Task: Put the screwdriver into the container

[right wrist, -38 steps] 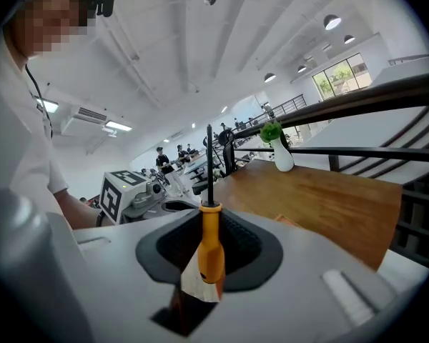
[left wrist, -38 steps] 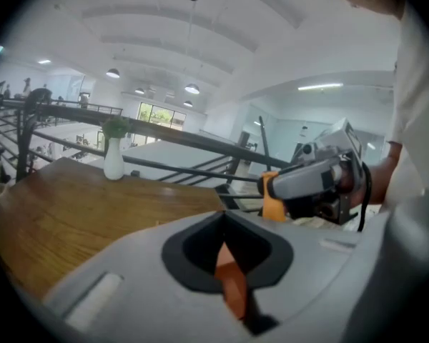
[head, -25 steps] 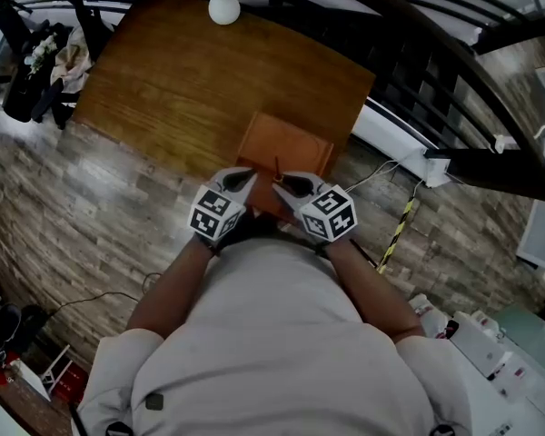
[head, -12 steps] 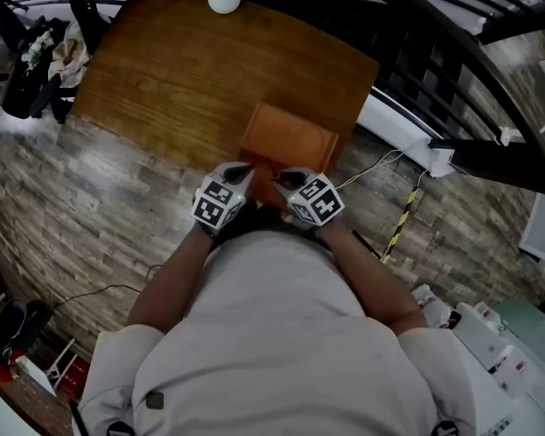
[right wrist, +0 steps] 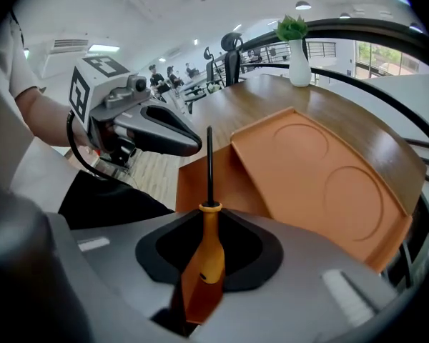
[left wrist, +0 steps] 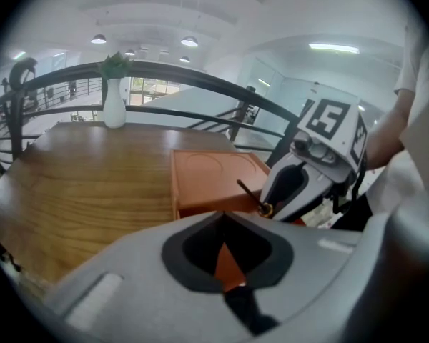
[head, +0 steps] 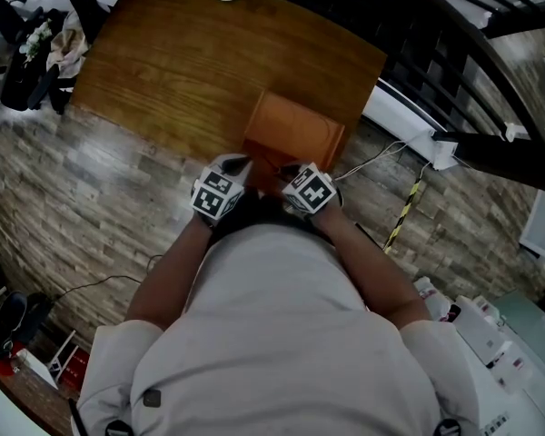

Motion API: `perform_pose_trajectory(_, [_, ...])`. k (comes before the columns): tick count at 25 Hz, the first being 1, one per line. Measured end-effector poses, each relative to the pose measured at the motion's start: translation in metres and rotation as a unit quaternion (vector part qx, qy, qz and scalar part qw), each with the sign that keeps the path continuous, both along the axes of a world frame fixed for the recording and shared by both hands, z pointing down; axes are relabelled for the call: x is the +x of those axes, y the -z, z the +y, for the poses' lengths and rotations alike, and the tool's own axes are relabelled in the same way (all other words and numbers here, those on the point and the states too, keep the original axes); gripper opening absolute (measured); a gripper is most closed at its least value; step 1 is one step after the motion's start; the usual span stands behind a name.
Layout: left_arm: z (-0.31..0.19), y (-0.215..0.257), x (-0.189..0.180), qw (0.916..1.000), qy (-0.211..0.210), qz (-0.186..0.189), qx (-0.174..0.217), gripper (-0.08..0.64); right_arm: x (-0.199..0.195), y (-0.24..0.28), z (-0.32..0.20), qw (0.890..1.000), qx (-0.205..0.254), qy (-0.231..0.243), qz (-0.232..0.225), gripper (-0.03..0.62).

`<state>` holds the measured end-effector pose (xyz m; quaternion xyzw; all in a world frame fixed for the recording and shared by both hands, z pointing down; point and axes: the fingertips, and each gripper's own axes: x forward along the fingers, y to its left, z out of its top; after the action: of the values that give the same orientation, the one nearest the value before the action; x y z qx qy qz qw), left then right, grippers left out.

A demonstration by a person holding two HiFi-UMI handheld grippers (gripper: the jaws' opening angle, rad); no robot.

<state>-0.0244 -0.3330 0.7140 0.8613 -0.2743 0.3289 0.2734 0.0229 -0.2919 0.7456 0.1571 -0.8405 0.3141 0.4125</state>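
**Screwdriver poised at the container's near side.** A screwdriver (right wrist: 204, 259) is held in the right gripper (right wrist: 209, 211) at the near edge of a wooden table (head: 182, 71). Its orange handle is pinched between the two pads, and its dark shaft is pointed away over the near side of an orange container (head: 295, 130). The butt of the handle is lost inside the gripper's body.

The left gripper (left wrist: 222, 219) is held just beside it, to the left. Its jaw tips are drawn together with nothing gripped, and only a sliver of orange is seen through the gap behind them. Whether either gripper touches the container cannot be told.

In the head view the tool is barely made out. It is seen as a thin dark line between the marker cubes (head: 216, 196), under which both hands are hidden. The container's near edge is covered by the grippers.

From the right gripper view, an orange panel with two round impressions is seen, apparently tilted, with a flatter orange surface to its left. Whether the panel is a lid cannot be told, and the inside is not shown.

A white vase (left wrist: 114, 111) is seen at the table's far edge, cut off by the frame in the head view. The lower half of that view is filled by the person's pale shirt (head: 272, 334). A dark railing (head: 436, 53) is seen beyond the table on the far right.
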Motion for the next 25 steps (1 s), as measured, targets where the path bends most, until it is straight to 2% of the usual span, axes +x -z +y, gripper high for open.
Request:
perform_pose_trajectory(9, [0.002,-0.008,0.000,0.9999,-0.007,0.005,-0.012,0.003,0.004,-0.031,0.012,0.996,-0.045,0.020,0.070,0.081])
perform_pose_trajectory(25, [0.001,-0.014,-0.008,0.9995,-0.024,0.001,-0.020,0.003,-0.004,-0.062,0.006,0.993,-0.058,0.010,0.104,0.081])
